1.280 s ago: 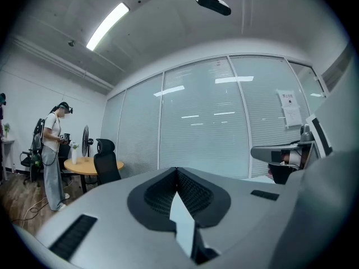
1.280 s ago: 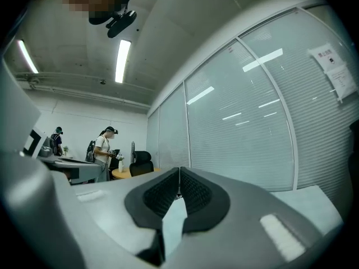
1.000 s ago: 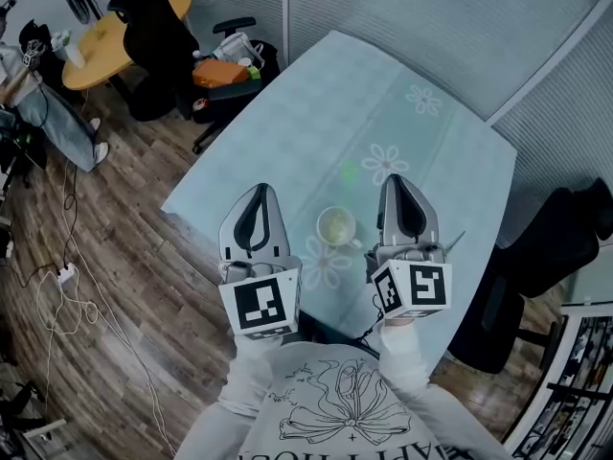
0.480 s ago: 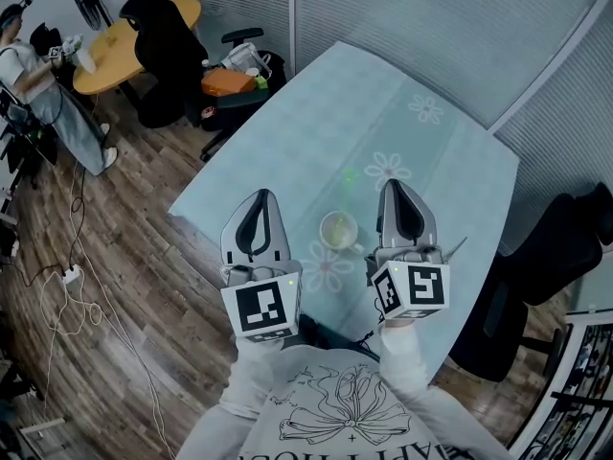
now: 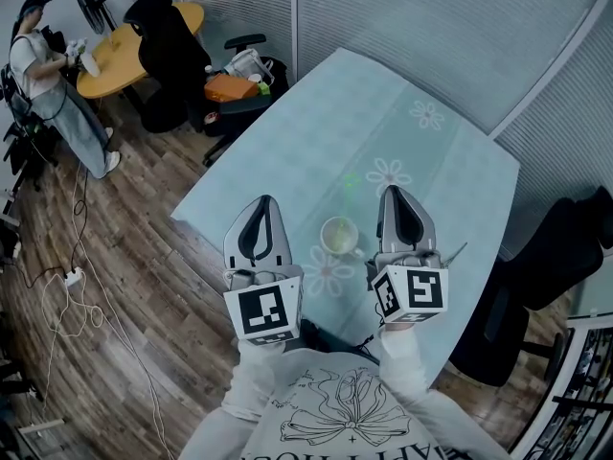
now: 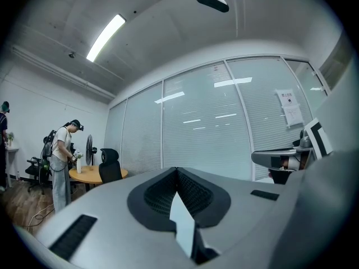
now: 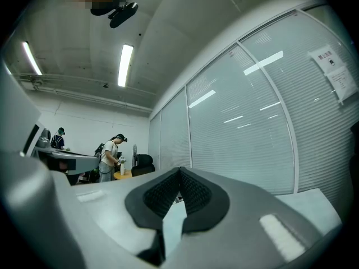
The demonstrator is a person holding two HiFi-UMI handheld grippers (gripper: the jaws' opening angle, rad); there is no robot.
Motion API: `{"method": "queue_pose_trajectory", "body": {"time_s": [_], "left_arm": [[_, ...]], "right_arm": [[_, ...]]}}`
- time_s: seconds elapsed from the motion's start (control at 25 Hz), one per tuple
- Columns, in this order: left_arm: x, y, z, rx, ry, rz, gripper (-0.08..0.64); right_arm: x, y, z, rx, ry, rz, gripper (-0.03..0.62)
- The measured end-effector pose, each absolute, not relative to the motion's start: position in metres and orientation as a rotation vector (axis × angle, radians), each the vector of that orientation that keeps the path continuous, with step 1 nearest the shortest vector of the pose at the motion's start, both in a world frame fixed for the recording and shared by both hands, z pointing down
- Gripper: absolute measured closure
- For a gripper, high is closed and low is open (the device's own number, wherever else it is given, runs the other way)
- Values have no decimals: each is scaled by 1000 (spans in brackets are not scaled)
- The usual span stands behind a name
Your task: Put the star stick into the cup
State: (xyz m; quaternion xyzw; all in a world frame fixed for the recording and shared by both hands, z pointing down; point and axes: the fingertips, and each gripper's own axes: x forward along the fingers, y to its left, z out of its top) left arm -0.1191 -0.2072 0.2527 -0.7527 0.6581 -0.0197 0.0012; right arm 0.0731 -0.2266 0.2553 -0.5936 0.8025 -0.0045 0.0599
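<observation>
Beside cup [image 5: 337, 235], left hand-held gripper [image 5: 262, 200], closed

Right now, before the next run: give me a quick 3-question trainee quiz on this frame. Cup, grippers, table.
1. True or false: the cup stands on the table between the left gripper and the right gripper.
2. Which gripper holds something? A) left B) right C) neither
3. Fill in: in each gripper's own view, the jaws are ___ (open/shut).

Key: 1 true; 2 C; 3 shut.
</observation>
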Motion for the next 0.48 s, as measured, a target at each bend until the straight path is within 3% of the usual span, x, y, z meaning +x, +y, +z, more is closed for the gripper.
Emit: {"method": "queue_pose_trajectory", "body": {"time_s": [0.48], "left_arm": [[-120,-208,252,-2365,2064,-61,554]], "right_arm": [[71,-228,256,-1803,2435,-17,581]]}}
